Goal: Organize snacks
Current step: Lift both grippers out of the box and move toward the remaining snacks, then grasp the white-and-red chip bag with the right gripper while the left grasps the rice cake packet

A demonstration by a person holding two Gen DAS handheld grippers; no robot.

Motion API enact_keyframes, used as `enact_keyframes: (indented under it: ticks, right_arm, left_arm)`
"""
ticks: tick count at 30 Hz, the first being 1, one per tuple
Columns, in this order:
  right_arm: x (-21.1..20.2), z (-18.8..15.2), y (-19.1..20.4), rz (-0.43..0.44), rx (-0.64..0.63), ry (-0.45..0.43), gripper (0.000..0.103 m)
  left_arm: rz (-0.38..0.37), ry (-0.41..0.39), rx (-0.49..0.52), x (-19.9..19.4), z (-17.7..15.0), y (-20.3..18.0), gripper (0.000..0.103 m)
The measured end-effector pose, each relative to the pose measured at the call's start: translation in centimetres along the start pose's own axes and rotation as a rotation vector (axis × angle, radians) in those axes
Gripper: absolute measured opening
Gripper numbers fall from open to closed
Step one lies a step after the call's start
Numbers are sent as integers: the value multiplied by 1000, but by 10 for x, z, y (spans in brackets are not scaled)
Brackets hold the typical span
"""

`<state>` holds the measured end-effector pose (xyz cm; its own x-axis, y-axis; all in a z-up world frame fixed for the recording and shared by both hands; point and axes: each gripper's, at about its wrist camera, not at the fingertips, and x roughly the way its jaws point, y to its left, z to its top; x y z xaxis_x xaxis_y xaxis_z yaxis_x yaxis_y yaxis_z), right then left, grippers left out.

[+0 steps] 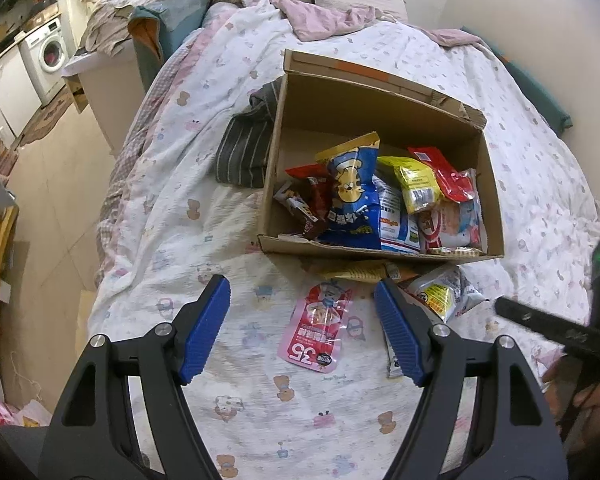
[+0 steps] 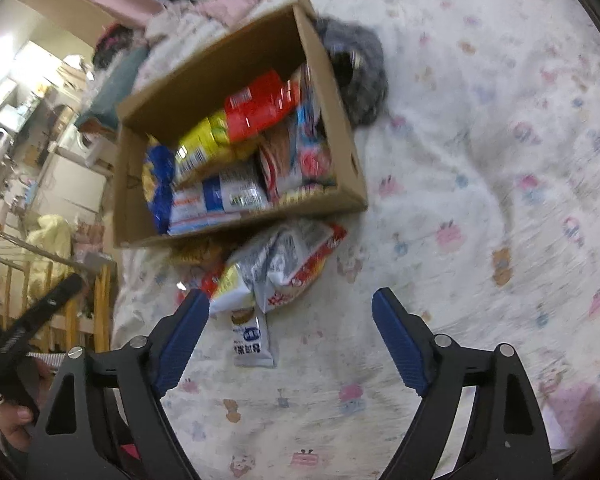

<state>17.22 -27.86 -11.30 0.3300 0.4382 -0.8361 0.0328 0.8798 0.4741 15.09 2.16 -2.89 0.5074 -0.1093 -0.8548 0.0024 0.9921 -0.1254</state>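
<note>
Setting: a bed [image 1: 180,208] under a white cartoon-print sheet, an open cardboard box [image 1: 494,216] lying on it.
Left of the box: a folded grey striped cloth [image 1: 244,152] rests against the box's outer wall; farther left, beyond the bed's edge, a washing machine [image 1: 46,56] stands in the background.
Inside the box: a blue chip bag [image 1: 354,196] stands beside dark red wrappers [image 1: 312,200], with a yellow packet [image 1: 418,184], a red packet [image 1: 444,172] and white-and-red bags [image 1: 452,228] packed toward the box's right wall.
In front of the box: a pink pouch [image 1: 320,328] lies flat on the sheet, apart from the box; a heap of silver-and-white snack bags [image 2: 284,264] sits just against the box's front wall, a small white packet [image 2: 252,338] below the heap.
Left gripper [image 1: 302,326]: jaws apart, empty, hanging over the sheet in front of the box with the pink pouch seen between its blue pads.
Right gripper [image 2: 290,334]: jaws spread wide, holding nothing, poised in front of the box; its left pad overlaps the heap's edge in the blurred view, contact unclear, and the small white packet lies between the pads.
Hands: part of a person's hand [image 2: 18,420] grips the left tool's handle, seen at the right wrist view's lower left.
</note>
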Motion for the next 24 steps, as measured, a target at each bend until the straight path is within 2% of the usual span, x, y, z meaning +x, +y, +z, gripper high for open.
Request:
enact_keyframes:
  ticks: [13,17,20,24]
  right_arm:
    - [80,19,8,63,195,156,88]
    - [87,16,2,50,196,173,58]
    - [77,14,0,56,180,164,48]
    - [63,10,2,74,136,171,45]
  left_arm:
    - [0,17,-25,2,-2,19,72]
    - [10,36,-26,7,-7,23,72]
    - [2,47,-27,9,-9,20,72]
    - [2,57,3,14,-11,5,72]
